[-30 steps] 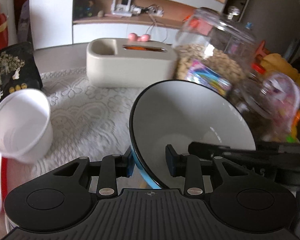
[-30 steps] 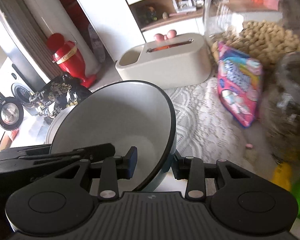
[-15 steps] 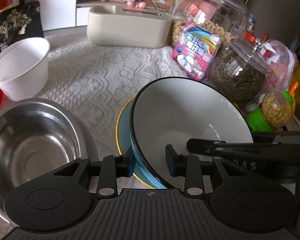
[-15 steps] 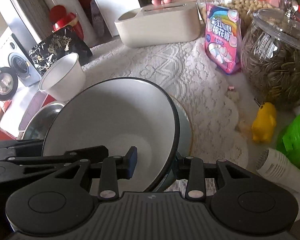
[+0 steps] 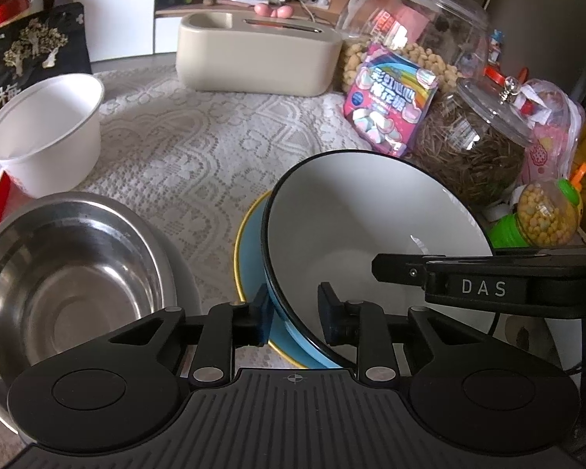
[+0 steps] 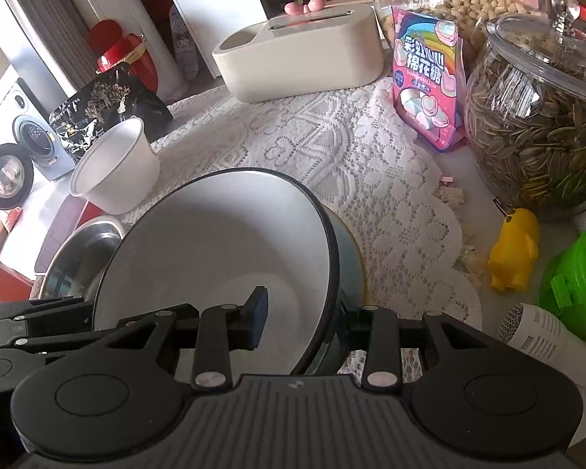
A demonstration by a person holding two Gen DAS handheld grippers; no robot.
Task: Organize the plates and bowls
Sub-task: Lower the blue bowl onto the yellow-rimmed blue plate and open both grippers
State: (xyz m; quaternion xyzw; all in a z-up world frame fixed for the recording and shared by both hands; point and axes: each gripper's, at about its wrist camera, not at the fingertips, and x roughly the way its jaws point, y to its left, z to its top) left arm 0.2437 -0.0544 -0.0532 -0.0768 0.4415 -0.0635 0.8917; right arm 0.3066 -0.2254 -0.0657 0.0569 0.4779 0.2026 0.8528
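A blue bowl [image 5: 367,219] with a white inside and a black rim sits on a blue plate [image 5: 250,250] with a yellow edge. My left gripper [image 5: 293,312] straddles the bowl's near left rim, its jaws a little apart from the wall. My right gripper [image 6: 304,320] straddles the bowl's [image 6: 222,234] right rim with a clear gap. A steel bowl [image 5: 66,285] sits to the left on a grey plate. A white plastic bowl [image 5: 47,133] stands behind it.
A beige box [image 5: 254,54] stands at the back of the lace cloth [image 5: 199,144]. Glass jars [image 5: 472,148], a pink sweet bag [image 5: 390,101], a yellow toy [image 6: 515,246], a green bottle [image 6: 574,277] and a white microphone [image 6: 535,332] crowd the right. A black bag [image 5: 31,51] lies far left.
Both grippers brought the blue bowl down from the air onto the blue plate. Their jaws have since widened around its rim.
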